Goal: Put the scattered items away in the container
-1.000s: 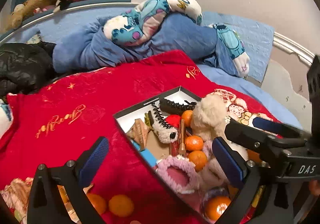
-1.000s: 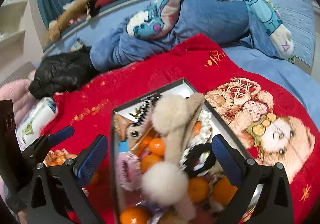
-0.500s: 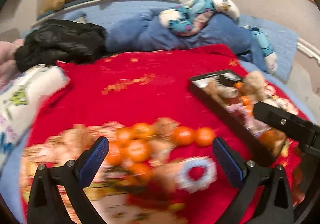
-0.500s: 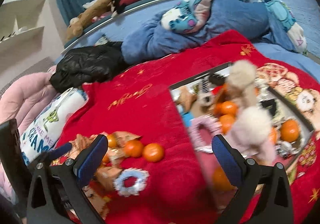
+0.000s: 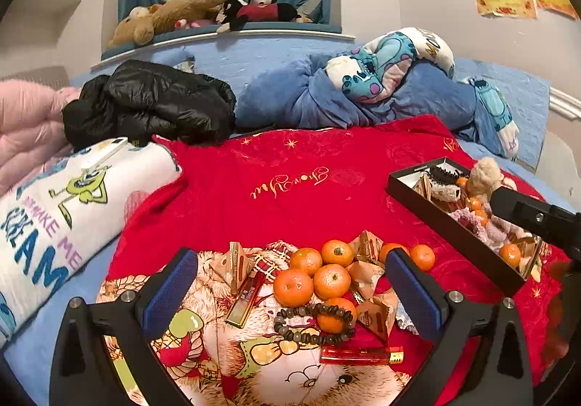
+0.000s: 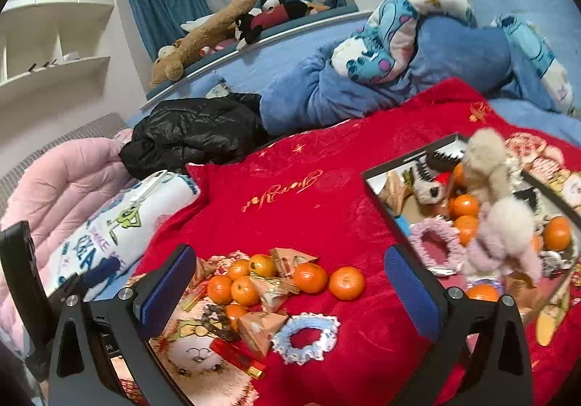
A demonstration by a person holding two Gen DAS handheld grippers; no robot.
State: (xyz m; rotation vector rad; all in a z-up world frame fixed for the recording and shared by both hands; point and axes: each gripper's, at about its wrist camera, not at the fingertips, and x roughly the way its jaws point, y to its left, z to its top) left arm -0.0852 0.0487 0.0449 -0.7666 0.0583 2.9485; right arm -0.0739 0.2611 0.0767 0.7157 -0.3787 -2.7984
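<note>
A black box, filled with tangerines, plush toys and scrunchies, stands on the red blanket at the right. A pile of scattered items lies in front of both grippers: several tangerines, triangular snack packets, a dark bead bracelet, a red lighter, a gold bar packet and a blue-white scrunchie. My left gripper is open and empty above the pile. My right gripper is open and empty too.
A white printed pillow lies at the left, a pink quilt beyond it. A black jacket and blue bedding lie at the back. Plush toys line the ledge.
Both grippers have swung left from over the box to the scattered pile. The box now sits at the right of both views. Both stay open.
</note>
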